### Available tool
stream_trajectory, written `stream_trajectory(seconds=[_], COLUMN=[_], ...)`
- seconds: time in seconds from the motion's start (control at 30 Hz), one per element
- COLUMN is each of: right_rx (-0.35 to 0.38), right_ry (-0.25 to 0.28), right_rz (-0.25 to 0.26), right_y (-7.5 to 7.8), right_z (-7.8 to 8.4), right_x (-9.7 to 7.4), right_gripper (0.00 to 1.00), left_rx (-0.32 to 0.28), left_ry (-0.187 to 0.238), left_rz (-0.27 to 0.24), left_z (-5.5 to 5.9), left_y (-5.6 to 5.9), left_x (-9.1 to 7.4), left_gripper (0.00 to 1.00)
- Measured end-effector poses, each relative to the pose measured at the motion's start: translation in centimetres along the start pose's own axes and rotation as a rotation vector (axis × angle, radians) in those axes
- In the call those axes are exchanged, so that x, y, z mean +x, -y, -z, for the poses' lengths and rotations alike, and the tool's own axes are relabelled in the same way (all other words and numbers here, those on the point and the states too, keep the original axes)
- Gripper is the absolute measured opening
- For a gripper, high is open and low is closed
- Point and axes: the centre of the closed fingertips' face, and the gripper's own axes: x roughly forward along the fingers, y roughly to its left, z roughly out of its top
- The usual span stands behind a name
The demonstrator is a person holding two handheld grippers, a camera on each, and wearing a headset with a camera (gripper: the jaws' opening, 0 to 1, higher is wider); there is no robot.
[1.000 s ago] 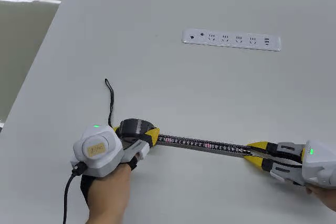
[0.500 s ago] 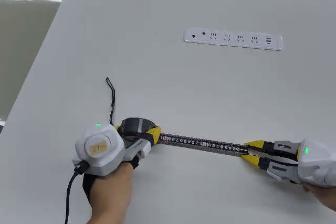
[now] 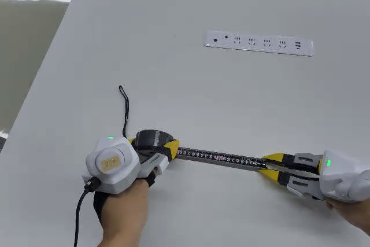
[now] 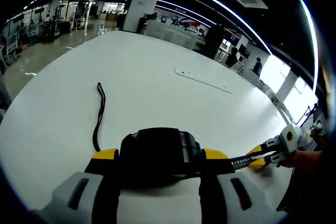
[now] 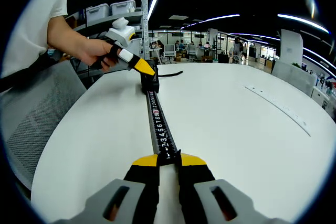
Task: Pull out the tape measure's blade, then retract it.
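The black tape measure case [image 3: 151, 140] sits on the white table, clamped between the yellow-tipped jaws of my left gripper [image 3: 156, 148]; in the left gripper view the case [image 4: 160, 153] spans the gap between the jaws of the left gripper [image 4: 160, 157]. Its wrist strap [image 3: 124, 111] trails away behind it. The blade [image 3: 218, 157] lies extended to the right along the table. My right gripper [image 3: 272, 165] is shut on the blade's end. In the right gripper view the blade [image 5: 160, 124] runs from the right gripper [image 5: 168, 160] to the case [image 5: 149, 81].
A white power strip [image 3: 259, 43] lies flat at the far right of the table. The table's left edge [image 3: 43, 67] drops to the floor. A person's hand holds each gripper.
The right gripper has moved left toward the case with the blade's end, so the exposed blade is shorter. The left gripper and case have stayed put.
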Motion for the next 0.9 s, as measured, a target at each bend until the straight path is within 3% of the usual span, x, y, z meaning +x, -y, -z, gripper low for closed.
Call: stream_trajectory(seconds=[0.9], right_rx=[0.017], right_ry=[0.025], right_rz=[-0.04], right_y=[-0.7], right_z=[-2.4], right_x=[4.6], right_gripper=[0.11], left_rx=[-0.007], left_ry=[-0.005], left_rz=[0.0], left_z=[0.0], left_y=[0.0], left_x=[0.0], left_gripper=[0.58])
